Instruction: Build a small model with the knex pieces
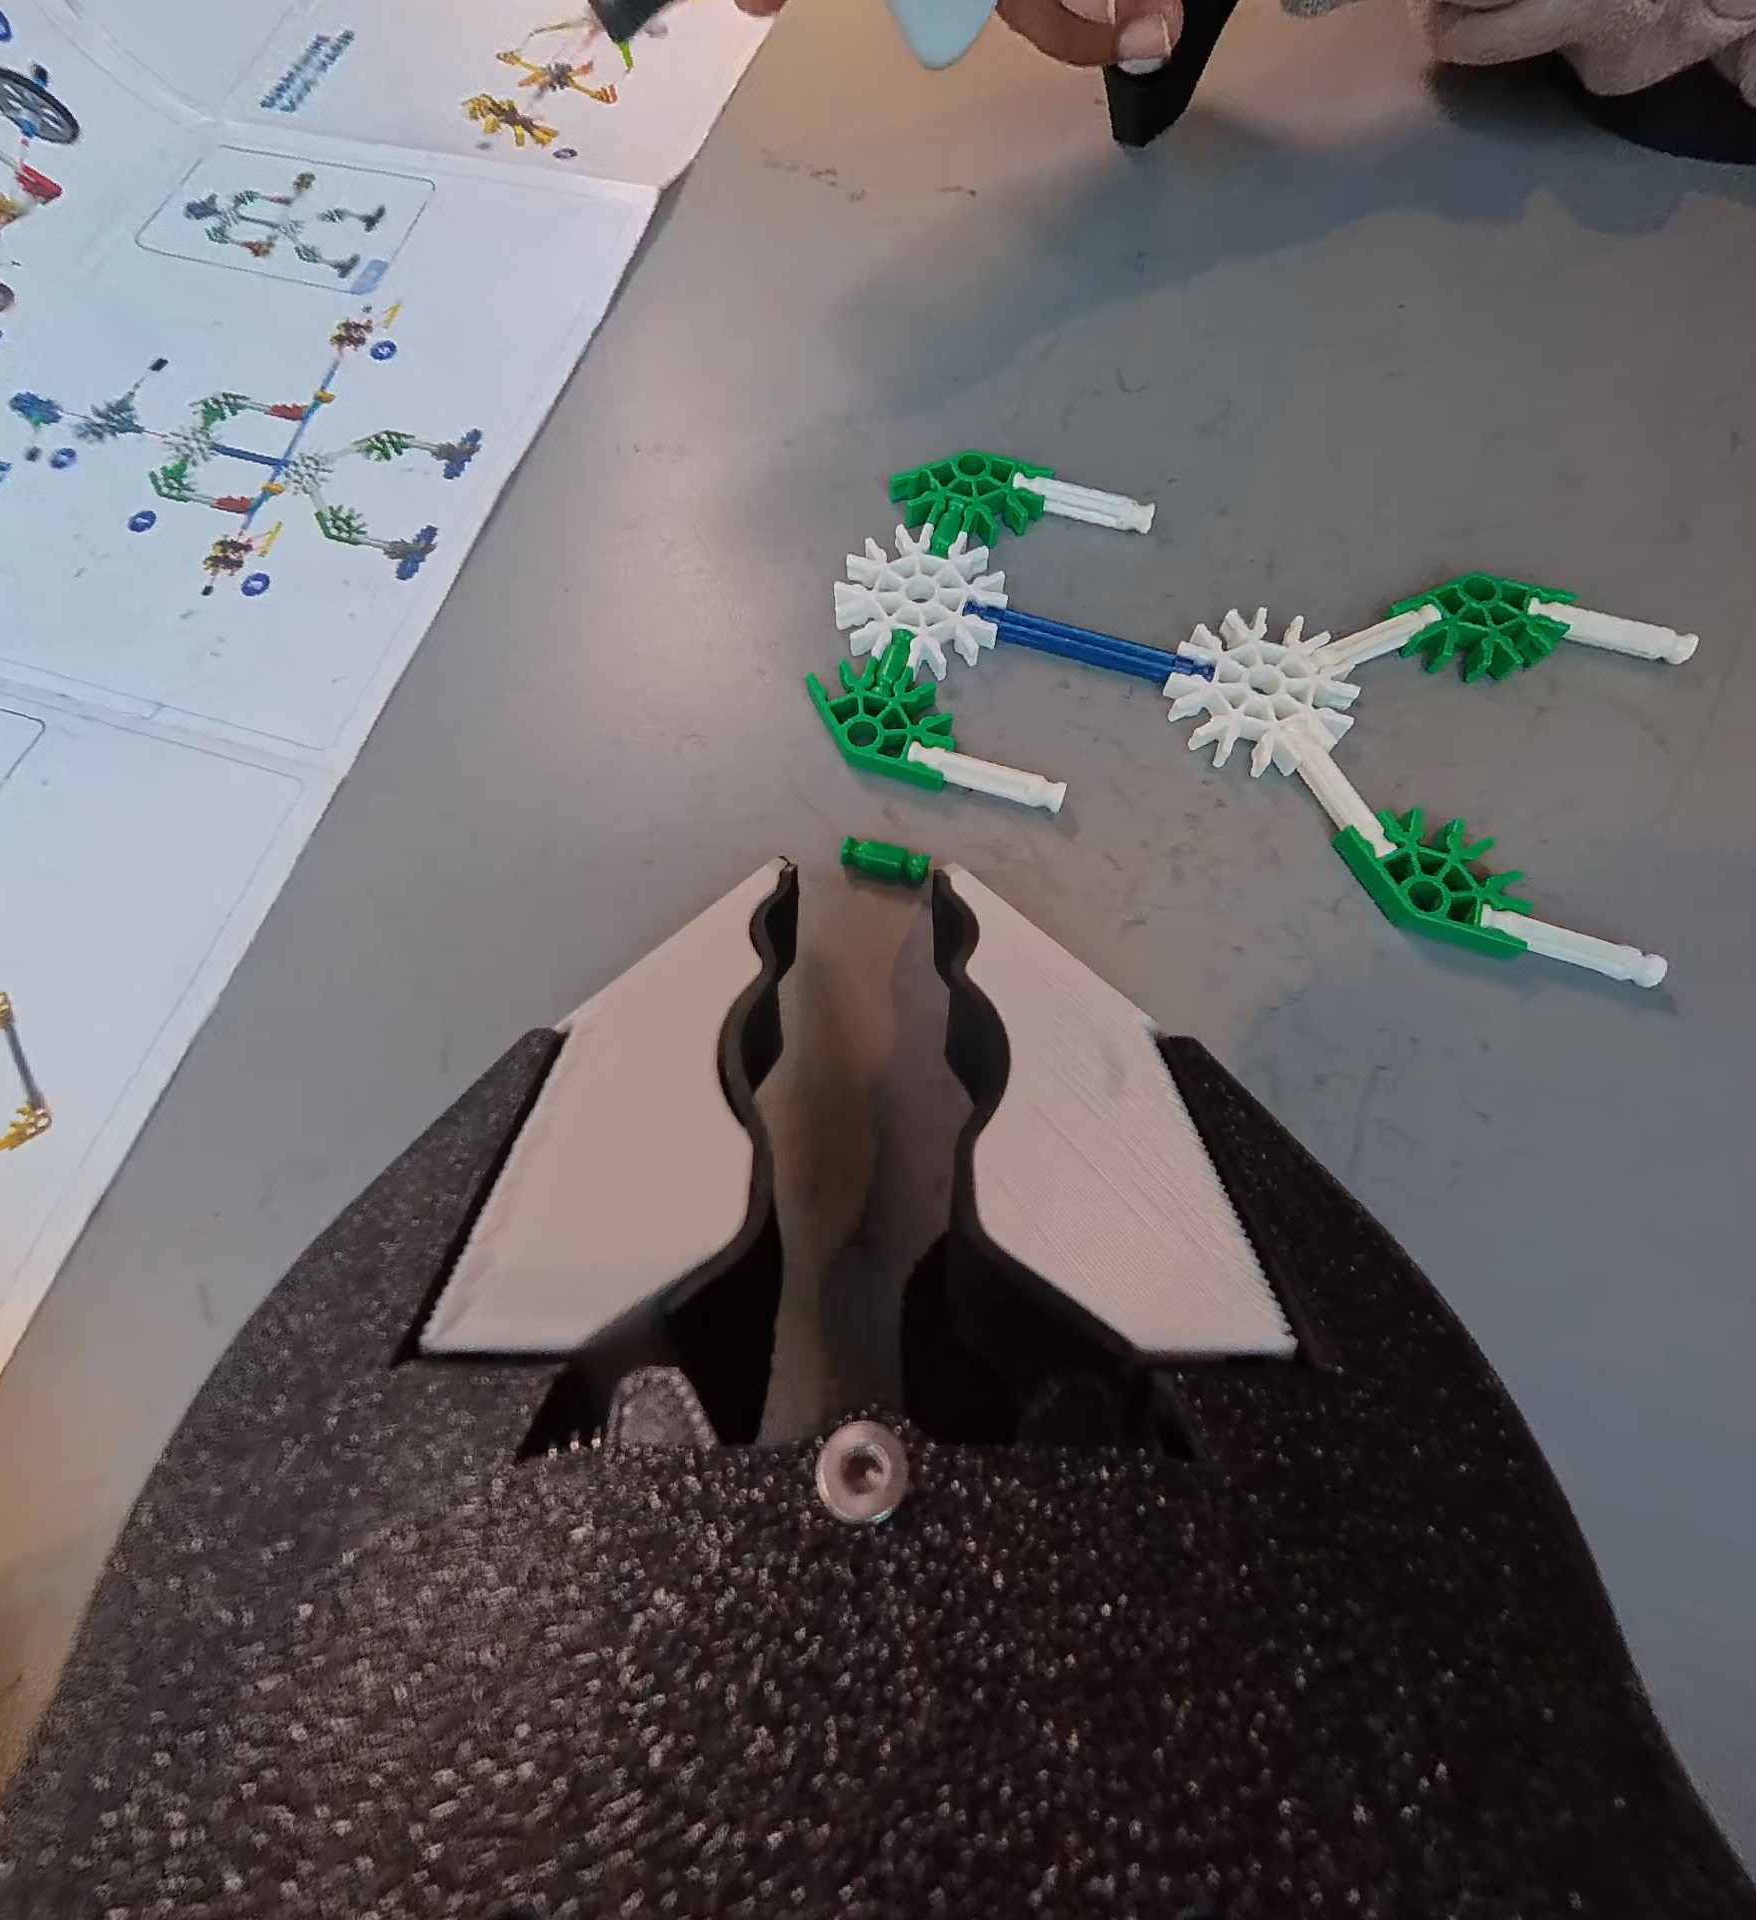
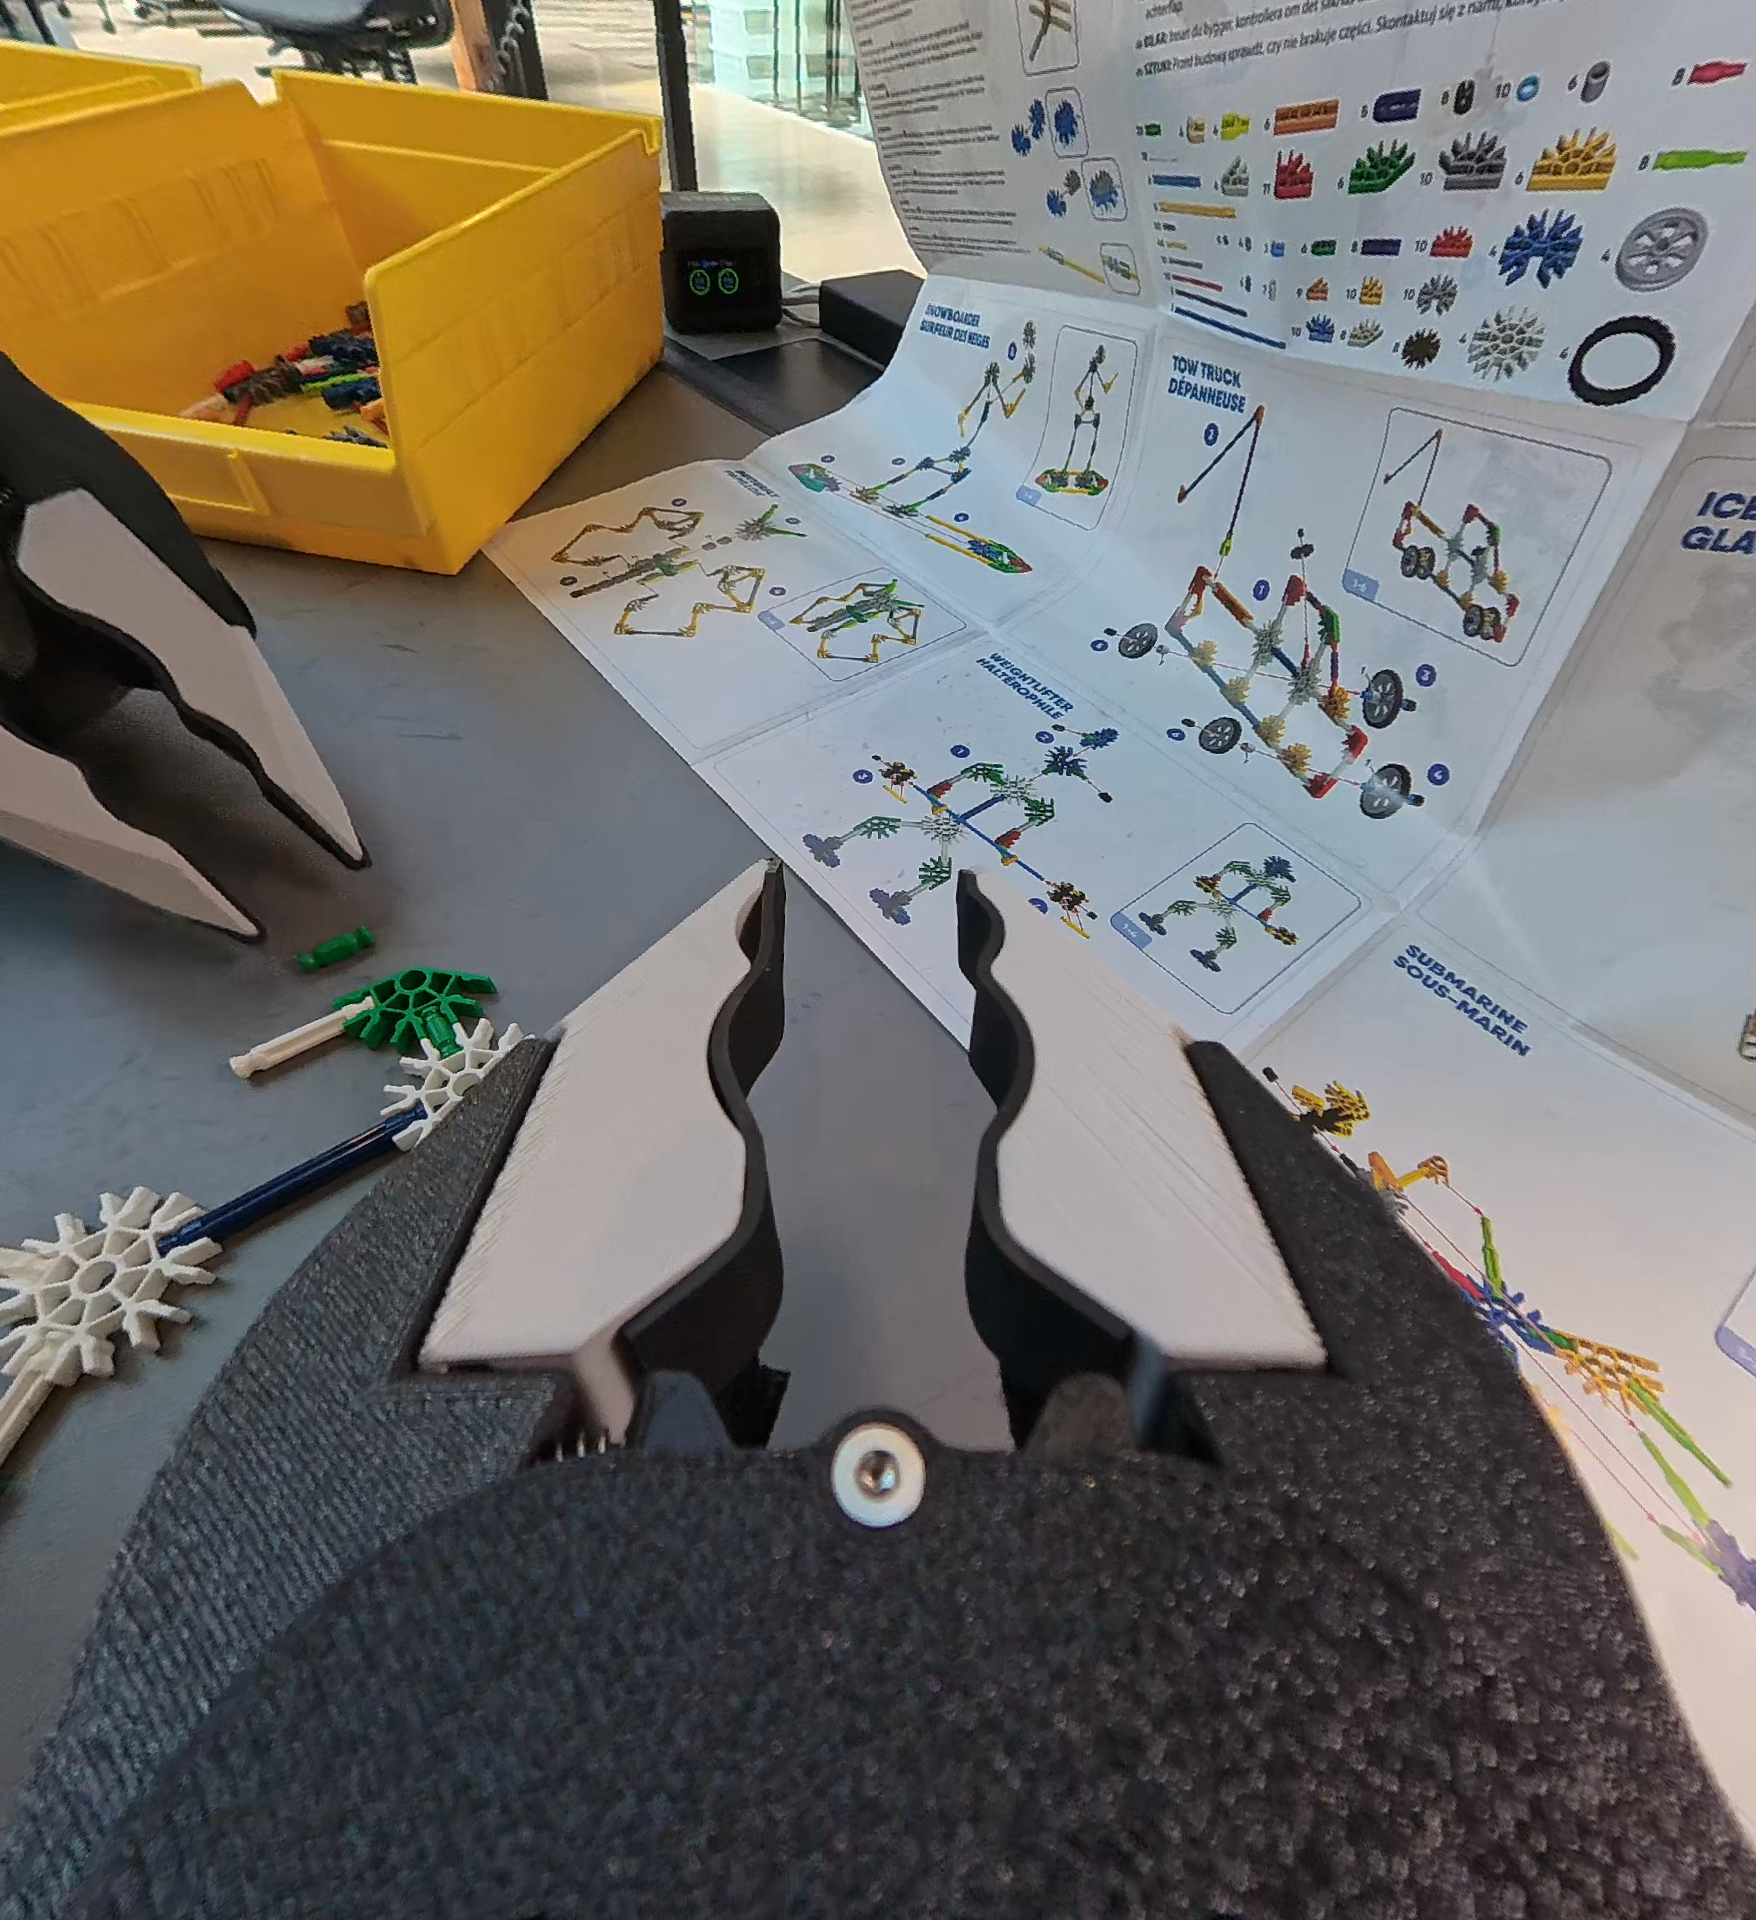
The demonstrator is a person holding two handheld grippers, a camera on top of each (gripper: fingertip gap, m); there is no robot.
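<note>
The left gripper (image 1: 863, 883) hovers low with its jaws spread a little and nothing between them; a short green rod (image 1: 885, 860) lies loose on the grey surface (image 1: 1269, 1299) just beyond its tips. At two o'clock of it rests a flat model (image 1: 1258, 681): two white hubs joined by a blue rod (image 1: 1087, 644), four green connectors, and white rods ending free (nothing clipped on them). The right gripper (image 2: 869, 883) is spread and empty too, pointing at the instruction sheet (image 2: 1217, 675). A yellow bin (image 2: 500, 312) of parts stands at ten o'clock in its view. Bare surface lies between model, sheet and bin, with no surface edge close by.
</note>
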